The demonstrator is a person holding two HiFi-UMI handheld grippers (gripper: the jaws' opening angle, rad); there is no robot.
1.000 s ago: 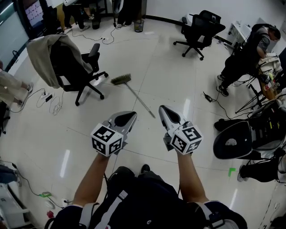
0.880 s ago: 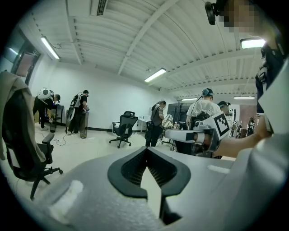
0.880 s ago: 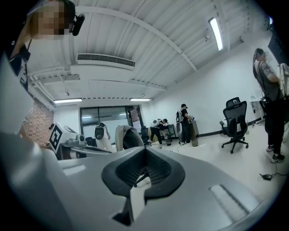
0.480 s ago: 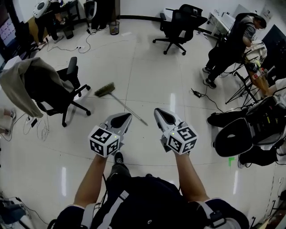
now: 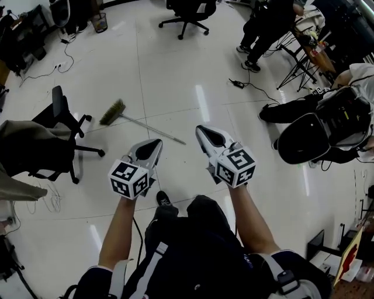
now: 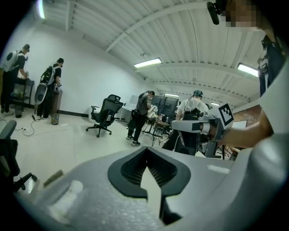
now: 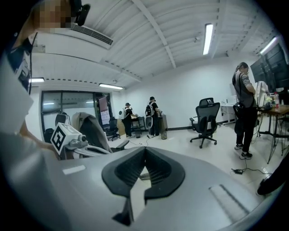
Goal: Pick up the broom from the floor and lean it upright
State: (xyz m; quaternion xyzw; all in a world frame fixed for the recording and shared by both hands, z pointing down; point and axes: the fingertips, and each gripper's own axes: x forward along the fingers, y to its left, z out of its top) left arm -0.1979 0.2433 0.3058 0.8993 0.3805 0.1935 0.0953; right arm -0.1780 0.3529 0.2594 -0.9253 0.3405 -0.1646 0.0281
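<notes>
The broom lies flat on the pale floor, its brush head [image 5: 112,112] at the left and its thin handle [image 5: 158,134] running right and toward me. In the head view the handle's near end stops between my two gripper tips, on the floor below them. My left gripper [image 5: 153,142] is held out just left of that end, jaws shut and empty. To the right of the end my right gripper [image 5: 203,129] is also shut on nothing. The left gripper view shows its closed jaws [image 6: 145,149] and the brush head [image 6: 53,177] low at the left.
An office chair draped with a beige coat [image 5: 29,157] stands left of the broom. Another chair [image 5: 187,9] is far ahead. People, a black backpack [image 5: 307,140], stands and floor cables [image 5: 236,83] crowd the right side. My own shoe [image 5: 163,198] is below the grippers.
I have walked up to the broom, which now lies nearer and more to the left. Both grippers came forward and lower, still shut. The draped chair slid toward the left edge.
</notes>
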